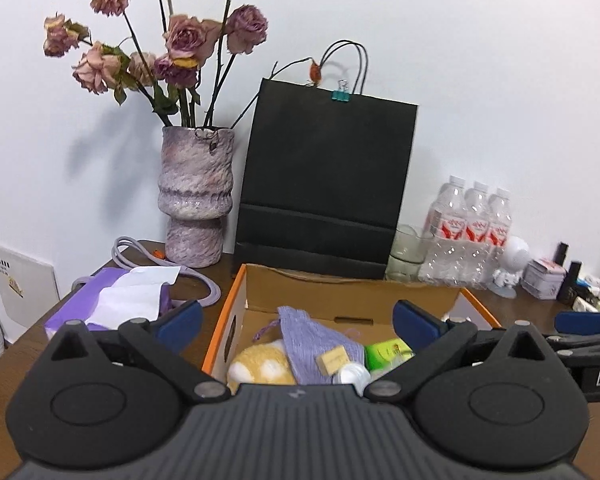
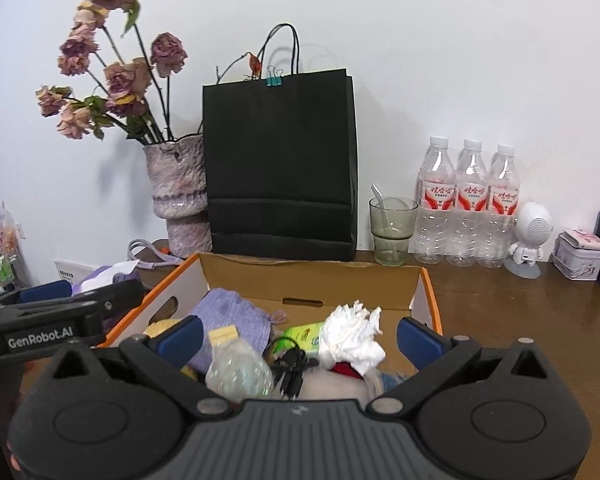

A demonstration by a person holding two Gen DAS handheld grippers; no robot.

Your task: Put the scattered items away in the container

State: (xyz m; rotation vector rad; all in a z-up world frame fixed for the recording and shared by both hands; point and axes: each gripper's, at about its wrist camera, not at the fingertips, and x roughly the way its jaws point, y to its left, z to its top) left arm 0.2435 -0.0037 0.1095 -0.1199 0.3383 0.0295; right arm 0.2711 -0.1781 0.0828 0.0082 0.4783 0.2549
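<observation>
An open cardboard box with orange edges sits on the brown table. Inside lie a lilac knitted pouch, a yellow spotted plush, a green packet, a clear plastic bottle, a black cable and crumpled white tissue. My left gripper hovers over the box's near side, open, with nothing between its blue pads. My right gripper is open too, empty, above the box contents. The left gripper's arm shows at the right view's left edge.
Behind the box stand a vase of dried roses, a black paper bag, a glass, three water bottles, a white figurine and a small tin. A purple tissue pack lies left.
</observation>
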